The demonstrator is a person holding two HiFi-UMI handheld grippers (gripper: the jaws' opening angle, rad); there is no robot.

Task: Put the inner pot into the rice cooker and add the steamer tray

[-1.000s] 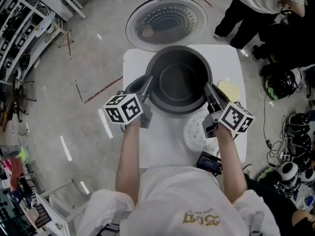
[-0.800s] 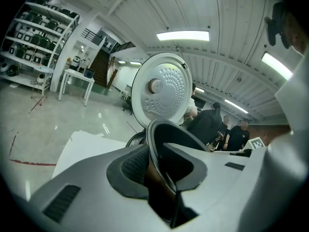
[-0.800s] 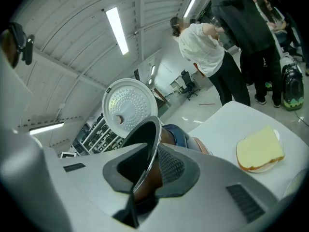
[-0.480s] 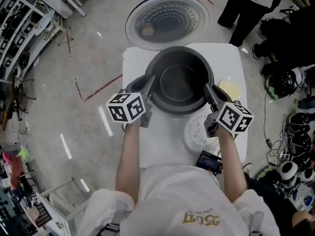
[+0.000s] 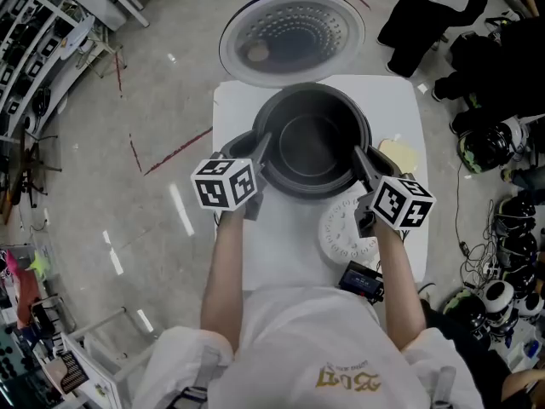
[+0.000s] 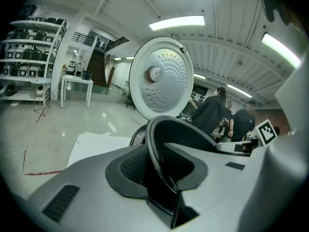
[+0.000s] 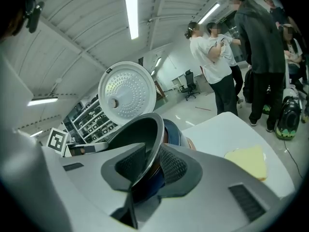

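Note:
The dark inner pot (image 5: 311,143) sits in the rice cooker, whose body (image 5: 234,147) shows just past its left side. The cooker's lid (image 5: 289,37) stands open behind. My left gripper (image 5: 260,147) straddles the pot's left rim and my right gripper (image 5: 362,158) the right rim. Both jaws have just been opening. In the left gripper view the rim (image 6: 193,134) runs between the pads of the left gripper (image 6: 161,163) with a gap. The right gripper view shows the same rim (image 7: 140,134) inside the right gripper (image 7: 145,166). The white perforated steamer tray (image 5: 341,233) lies on the table under my right hand.
A yellow cloth (image 5: 396,154) lies right of the cooker and a black device (image 5: 364,281) at the near right edge of the white table (image 5: 281,254). People stand at the back right, with gear and cables on the floor on the right.
Both marker cubes have rolled slightly and the left one has shifted a little right. The pot has stayed in place in the cooker.

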